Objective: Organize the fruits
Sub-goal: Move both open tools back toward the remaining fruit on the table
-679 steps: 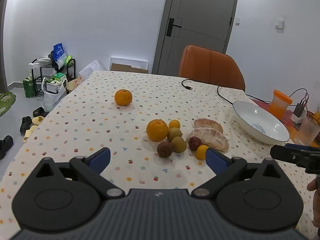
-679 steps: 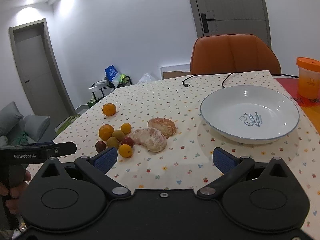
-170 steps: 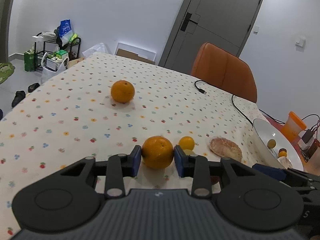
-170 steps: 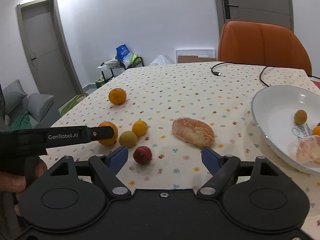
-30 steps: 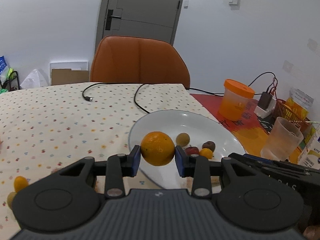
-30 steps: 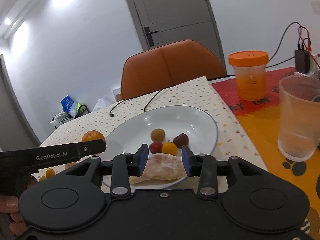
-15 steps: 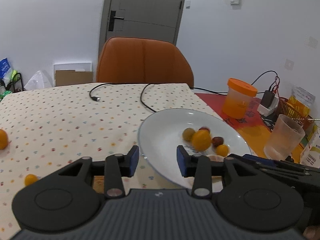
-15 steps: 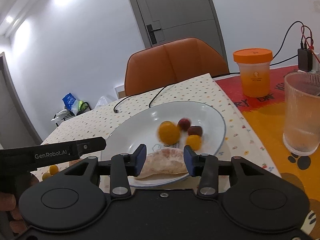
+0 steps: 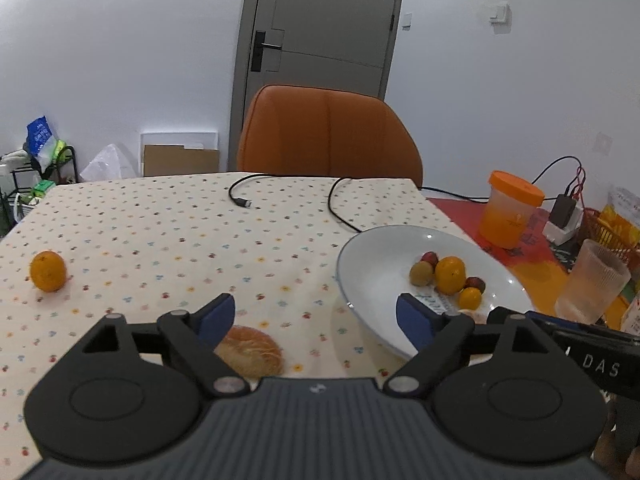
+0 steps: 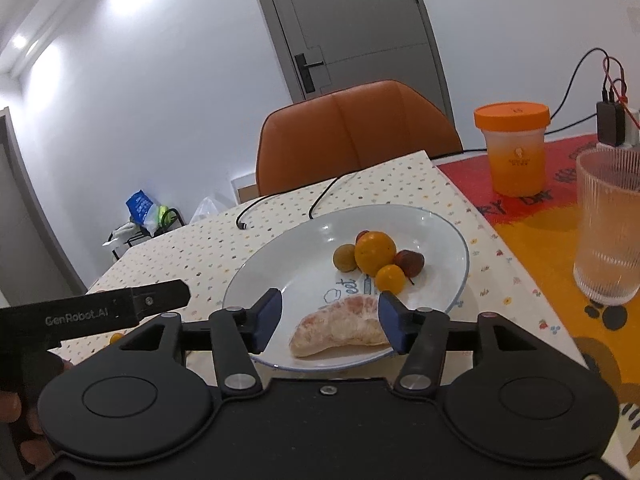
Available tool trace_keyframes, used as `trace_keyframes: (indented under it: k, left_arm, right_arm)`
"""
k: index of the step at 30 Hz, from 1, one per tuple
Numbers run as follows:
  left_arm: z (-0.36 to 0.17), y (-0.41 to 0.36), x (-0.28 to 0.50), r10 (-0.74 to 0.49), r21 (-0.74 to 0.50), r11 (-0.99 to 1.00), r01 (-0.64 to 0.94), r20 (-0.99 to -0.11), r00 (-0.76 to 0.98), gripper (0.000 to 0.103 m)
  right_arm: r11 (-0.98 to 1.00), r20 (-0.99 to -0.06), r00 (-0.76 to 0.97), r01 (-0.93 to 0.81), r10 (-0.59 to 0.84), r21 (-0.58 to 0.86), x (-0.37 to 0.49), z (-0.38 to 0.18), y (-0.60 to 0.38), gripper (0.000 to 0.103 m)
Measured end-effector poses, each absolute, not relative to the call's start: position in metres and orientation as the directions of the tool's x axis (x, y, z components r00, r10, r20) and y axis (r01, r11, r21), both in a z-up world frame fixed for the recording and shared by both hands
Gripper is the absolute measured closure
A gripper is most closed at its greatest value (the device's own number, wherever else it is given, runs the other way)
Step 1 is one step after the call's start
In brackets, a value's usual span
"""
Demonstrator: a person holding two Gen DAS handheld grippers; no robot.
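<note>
A white plate (image 9: 384, 256) (image 10: 280, 276) holds a big orange (image 9: 450, 274) (image 10: 375, 254), a green fruit (image 10: 345, 257), a small orange (image 10: 390, 278), dark red fruits (image 10: 410, 263) and a peeled pomelo piece (image 10: 340, 330). My left gripper (image 9: 314, 318) is wide open and empty, just left of the plate. Under its left finger, a second pomelo piece (image 9: 250, 350) lies on the cloth. Another orange (image 9: 48, 271) sits far left. My right gripper (image 10: 331, 320) stands partly open astride the pomelo piece in the plate, the right finger at its end.
An orange-lidded jar (image 9: 514, 208) (image 10: 514, 152) and a ribbed glass (image 9: 592, 284) (image 10: 608, 232) stand right of the plate. A black cable (image 9: 280, 196) lies on the far cloth before an orange chair (image 9: 328, 140). A small yellow fruit (image 10: 116, 337) shows under the left gripper's body.
The left gripper let go of the big orange, which rolled in among the small fruits; it opened wide and drew back left. The right gripper's fingers spread slightly off the pomelo piece.
</note>
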State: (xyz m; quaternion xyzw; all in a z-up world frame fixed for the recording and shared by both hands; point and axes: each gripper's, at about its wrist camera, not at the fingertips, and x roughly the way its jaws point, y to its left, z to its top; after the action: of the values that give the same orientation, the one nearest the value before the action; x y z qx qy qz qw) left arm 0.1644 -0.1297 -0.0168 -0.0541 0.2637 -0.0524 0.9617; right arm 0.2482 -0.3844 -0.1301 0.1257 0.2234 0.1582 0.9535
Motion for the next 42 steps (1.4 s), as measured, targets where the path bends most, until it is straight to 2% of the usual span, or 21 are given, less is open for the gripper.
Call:
trace_keyframes:
  k: [18,36,42]
  left_arm:
    - [-0.011,-0.073,0.141,-0.015,-0.132,0.990,-0.056,-0.481,0.876,0.011]
    - [-0.017,-0.011,0.117,0.105,-0.143,0.971,-0.191,-0.463,0.880,0.011]
    - [-0.027,-0.004,0.115,0.087,-0.178,0.965,-0.195,-0.484,0.871,0.019]
  right_arm:
    - [0.892,-0.360,0.829,-0.322,0.428,0.317,0.242,-0.119,-0.349,0.033]
    - [0.857,-0.377,0.771,-0.441,0.513,0.265,0.246,-0.114,-0.285,0.033]
    - [0.844,-0.388,0.750,-0.479,0.536,0.240,0.247,-0.114,-0.272,0.033]
